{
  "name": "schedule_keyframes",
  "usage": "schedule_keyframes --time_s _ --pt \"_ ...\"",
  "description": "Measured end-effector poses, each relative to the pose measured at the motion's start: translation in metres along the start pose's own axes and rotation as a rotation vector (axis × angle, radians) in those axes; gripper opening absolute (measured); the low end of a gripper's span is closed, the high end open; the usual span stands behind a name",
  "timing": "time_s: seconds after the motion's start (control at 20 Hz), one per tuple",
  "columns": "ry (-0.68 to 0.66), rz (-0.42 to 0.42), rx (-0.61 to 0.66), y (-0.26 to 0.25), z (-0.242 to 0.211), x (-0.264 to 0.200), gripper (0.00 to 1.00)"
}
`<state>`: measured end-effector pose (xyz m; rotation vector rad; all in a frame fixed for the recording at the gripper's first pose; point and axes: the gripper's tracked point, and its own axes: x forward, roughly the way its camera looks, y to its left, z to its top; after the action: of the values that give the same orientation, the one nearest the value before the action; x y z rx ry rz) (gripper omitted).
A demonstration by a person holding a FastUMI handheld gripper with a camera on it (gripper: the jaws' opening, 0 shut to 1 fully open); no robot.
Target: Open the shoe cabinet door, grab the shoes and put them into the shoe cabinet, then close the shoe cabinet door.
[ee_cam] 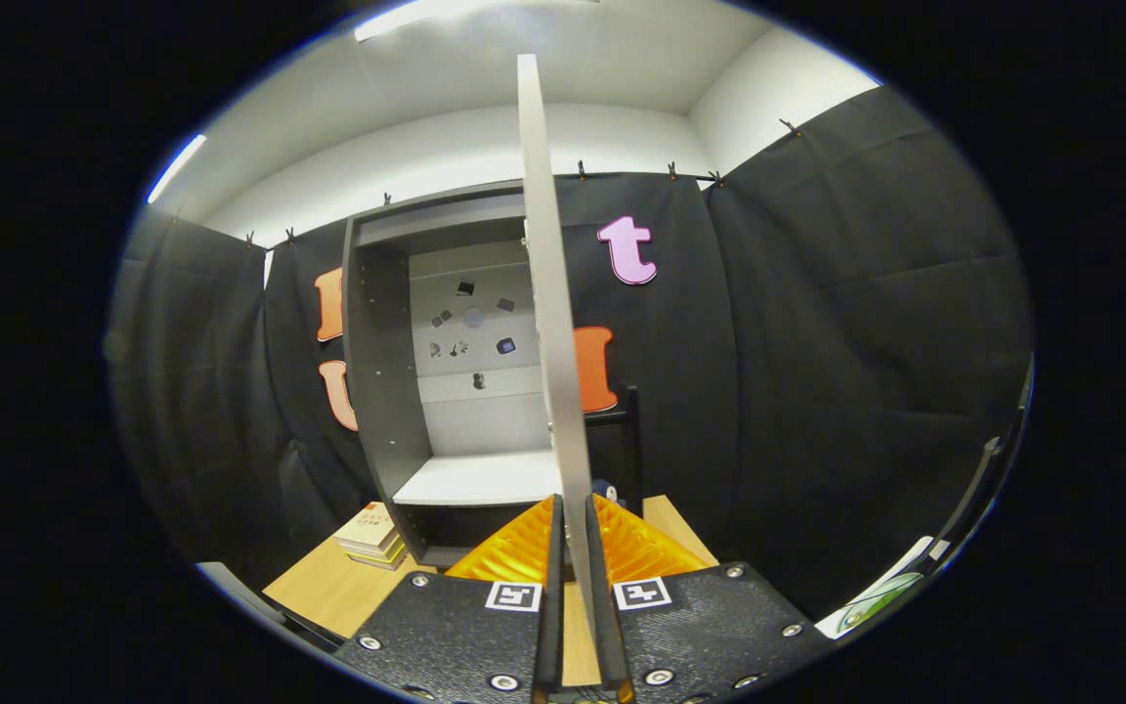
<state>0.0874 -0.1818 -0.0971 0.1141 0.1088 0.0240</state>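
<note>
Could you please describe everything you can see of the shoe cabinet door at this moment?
The shoe cabinet door is a thin, flat, light grey panel, apparently laminated board, seen edge-on and standing upright. It is swung wide open, leaving the dark-framed shoe cabinet with its pale shelf exposed beside it. The door's lower edge sits between the fingers of the gripper, which are closed on it from both sides. Nothing else visibly touches the door.

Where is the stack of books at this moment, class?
In the gripper view, the stack of books lies on the wooden table, left of the open shoe cabinet, whose door is pinched edge-on by the gripper jaws.
</note>
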Motion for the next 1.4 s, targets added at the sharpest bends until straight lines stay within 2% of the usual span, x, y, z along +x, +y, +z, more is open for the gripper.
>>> schedule_keyframes --time_s 0.25,0.45,0.7,0.8,1.0,1.4 --pt "0.051 0.031 0.0 0.049 -0.021 0.002 0.18" --pt "0.12 0.08 0.048 0.097 -0.056 0.008 0.3" --pt "0.197 0.089 0.142 0.142 -0.101 0.009 0.39" --pt "0.218 0.068 0.136 0.15 -0.118 0.01 0.44" --pt "0.268 0.037 0.113 0.162 -0.151 0.008 0.45" --pt "0.388 0.052 0.162 0.165 -0.233 0.039 0.46"
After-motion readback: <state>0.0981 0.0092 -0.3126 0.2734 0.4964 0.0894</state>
